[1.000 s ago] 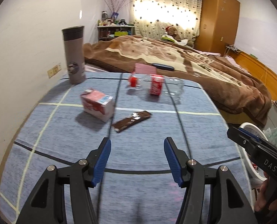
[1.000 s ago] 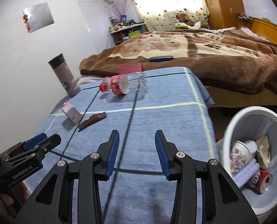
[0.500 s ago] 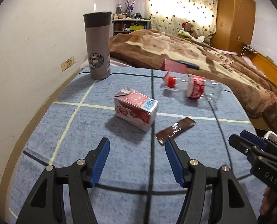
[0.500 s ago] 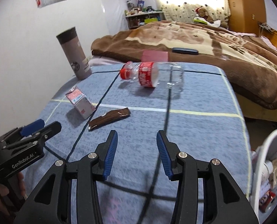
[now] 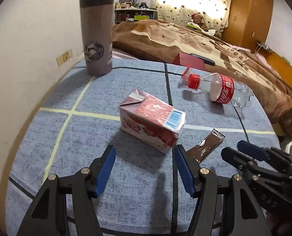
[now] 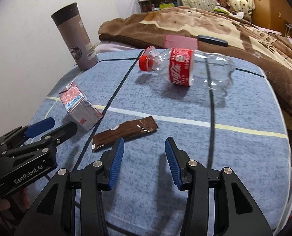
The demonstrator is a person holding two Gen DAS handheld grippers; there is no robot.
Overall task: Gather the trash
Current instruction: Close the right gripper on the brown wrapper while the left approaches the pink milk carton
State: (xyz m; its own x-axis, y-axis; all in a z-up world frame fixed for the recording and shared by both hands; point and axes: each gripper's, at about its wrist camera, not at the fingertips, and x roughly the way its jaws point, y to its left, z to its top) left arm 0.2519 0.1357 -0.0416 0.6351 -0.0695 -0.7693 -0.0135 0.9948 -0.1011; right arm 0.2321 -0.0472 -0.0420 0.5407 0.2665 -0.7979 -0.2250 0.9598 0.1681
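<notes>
on the blue cloth (image 5: 47,137) a clear bottle (image 6: 187,66) lies empty beyond carton (image 5: 151,123) and wrapper (image 6: 124,133), the carton's contents hidden, while left gripper (image 5: 143,169) and right gripper (image 6: 144,161) hover spread, pinching nothing.

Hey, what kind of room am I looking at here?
Most likely a lived-in bedroom. A bed with a brown blanket fills the back, a wooden wardrobe stands beside the curtained window, and a cluttered shelf sits against the far wall.
</notes>
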